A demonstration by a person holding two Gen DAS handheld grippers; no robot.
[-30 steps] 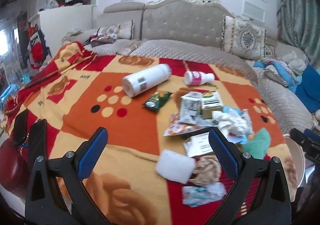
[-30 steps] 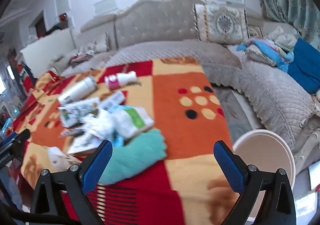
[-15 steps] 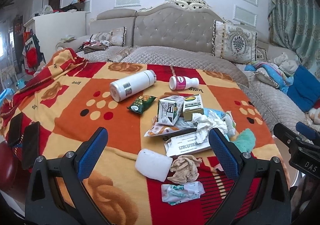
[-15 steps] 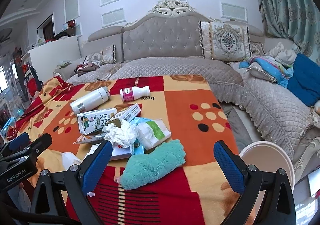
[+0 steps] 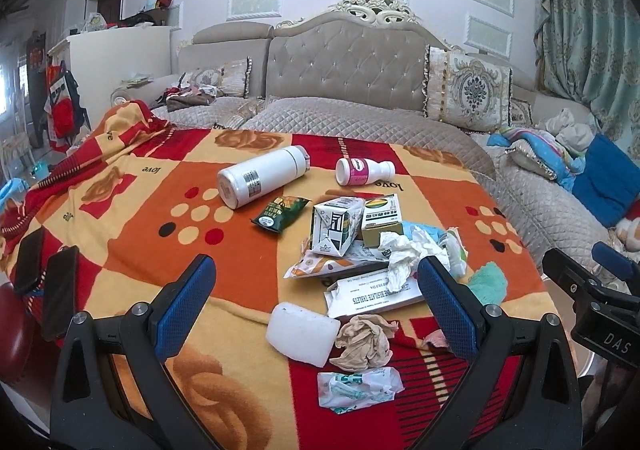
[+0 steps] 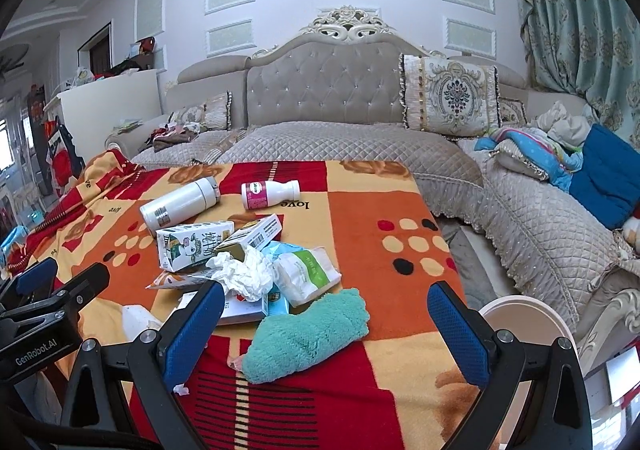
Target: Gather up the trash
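Note:
A pile of trash lies on the orange and red blanket (image 5: 132,218): a milk carton (image 5: 334,224), a green-yellow box (image 5: 382,216), crumpled white tissue (image 5: 404,250), a beige crumpled wad (image 5: 364,342), a white foam block (image 5: 302,332), a green snack bag (image 5: 280,214) and a flat white packet (image 5: 358,382). The carton (image 6: 192,244) and tissue (image 6: 244,272) also show in the right wrist view. My left gripper (image 5: 316,306) is open and empty above the pile's near edge. My right gripper (image 6: 326,326) is open and empty over a teal cloth (image 6: 308,336).
A white flask (image 5: 260,180) and a pink-labelled bottle (image 5: 362,172) lie further back. A pale round bin (image 6: 528,320) stands right of the bed. Two dark phones (image 5: 60,296) lie at the blanket's left edge. Padded headboard (image 5: 344,66), cushions and clothes lie behind.
Both grippers have drawn back and risen, so the pile looks smaller and more of the headboard and wall shows. Both stay open. Nothing on the blanket has moved.

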